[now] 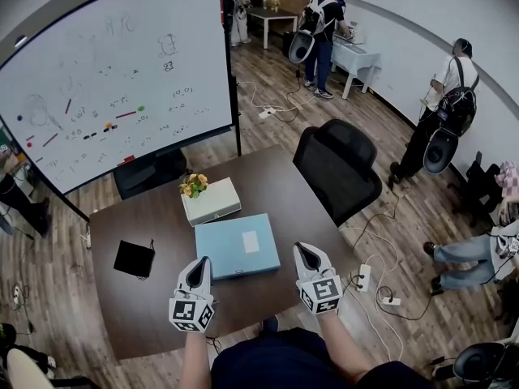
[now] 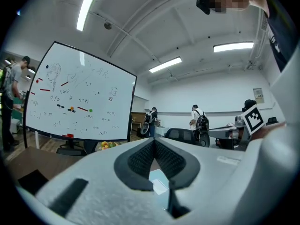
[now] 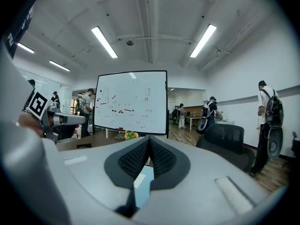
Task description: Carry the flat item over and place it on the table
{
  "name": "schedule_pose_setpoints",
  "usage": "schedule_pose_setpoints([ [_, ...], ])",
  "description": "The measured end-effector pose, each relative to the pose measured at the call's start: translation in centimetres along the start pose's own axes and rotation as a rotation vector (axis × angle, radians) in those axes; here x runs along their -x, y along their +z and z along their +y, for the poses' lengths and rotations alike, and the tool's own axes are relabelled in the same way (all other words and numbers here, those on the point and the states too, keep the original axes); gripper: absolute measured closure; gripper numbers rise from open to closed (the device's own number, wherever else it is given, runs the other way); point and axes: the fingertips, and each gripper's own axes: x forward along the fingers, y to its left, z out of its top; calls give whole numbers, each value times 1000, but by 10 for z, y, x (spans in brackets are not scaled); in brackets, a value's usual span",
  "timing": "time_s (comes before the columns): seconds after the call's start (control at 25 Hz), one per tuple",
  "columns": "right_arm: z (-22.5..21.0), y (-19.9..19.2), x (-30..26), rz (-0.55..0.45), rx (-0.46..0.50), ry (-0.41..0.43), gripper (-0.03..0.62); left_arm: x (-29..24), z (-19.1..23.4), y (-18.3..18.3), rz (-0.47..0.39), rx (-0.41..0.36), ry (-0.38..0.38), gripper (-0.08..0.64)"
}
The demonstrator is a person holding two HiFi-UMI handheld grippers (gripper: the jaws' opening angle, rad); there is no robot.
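a wide whiteboard (image 1: 113,79) with scribbles and coloured magnets is standing at the far left, just beyond the far edge of the table. the brown table (image 1: 268,178) is filling the middle of the head view. a black office chair (image 1: 340,168) is sitting at the table's far right corner, turned partly away from it.

the light blue flat item (image 1: 237,245) is lying flat on the table, near the middle of its near half, with a small white label on its top. just beyond it, touching or almost touching its far edge, a white box (image 1: 217,203) is resting on the table. a thin black square pad (image 1: 134,258) is lying well apart to the left.

the left gripper (image 1: 200,264) is hovering at the flat item's near left corner, and the right gripper (image 1: 302,250) is hovering just off its near right corner. on each gripper the ribbed pads are pressing together at the tips and gripping nothing; only a sliver of the blue item is showing through the gap below the pads.

a small bunch of orange and yellow flowers (image 1: 194,185) is sitting at the white box's far left corner.
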Motion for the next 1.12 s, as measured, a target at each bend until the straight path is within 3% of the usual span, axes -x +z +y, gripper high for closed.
schedule_pose_setpoints([
  [0.72,-2,-4,1,-7,-23,7,588,4,10,-7,6,73,43,561],
  [1.12,-8,1,-1,-23,-15,16,588,-3,-4,-4,-10,47,26,560],
])
